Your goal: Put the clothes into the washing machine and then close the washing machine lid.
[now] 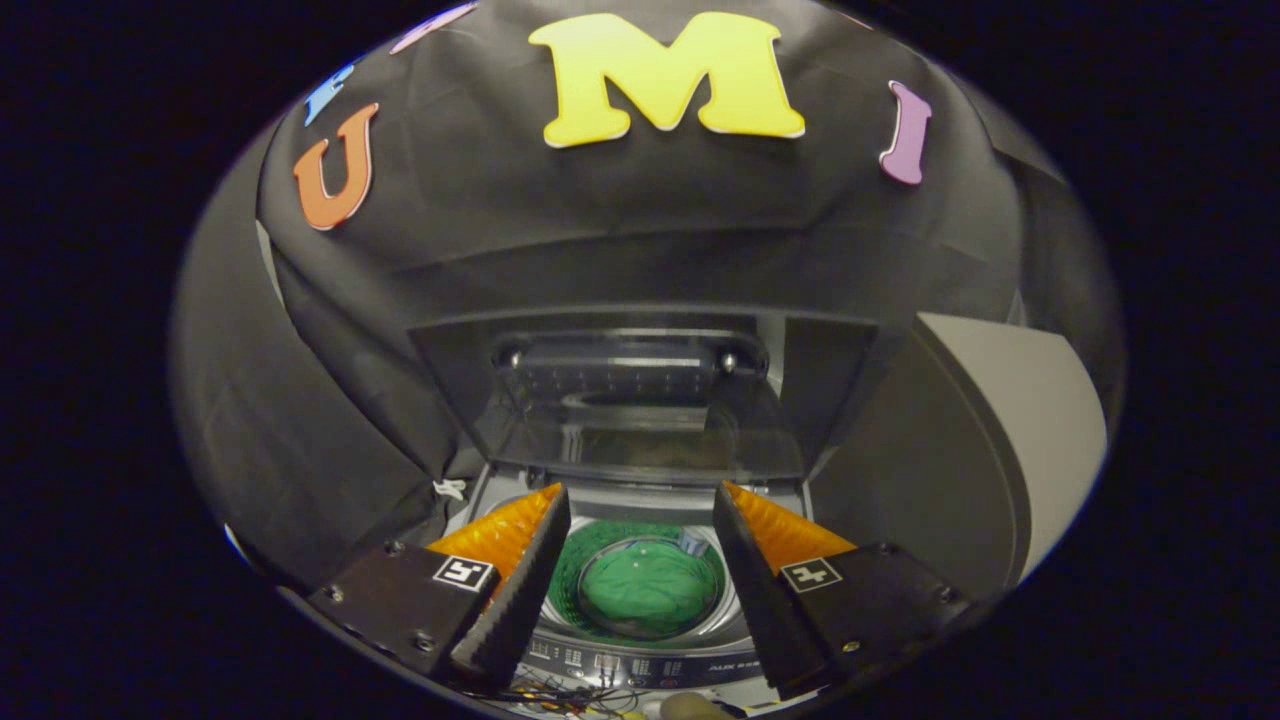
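Below, green clothes (645, 590) lie in the drum, edges hidden; fingers (640, 580) spread wide, empty; lid (640, 400) upright

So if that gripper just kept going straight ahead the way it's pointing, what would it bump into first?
Probably the green cloth in the washing machine's drum, seen between the open gripper fingers. The raised lid stands beyond; depth is hard to judge.

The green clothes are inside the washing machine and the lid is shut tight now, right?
Not quite. The green clothes are inside the washing machine, but the lid is not shut: in the gripper view it stands open, tilted up behind the drum. The gripper hangs open above the drum, holding nothing.
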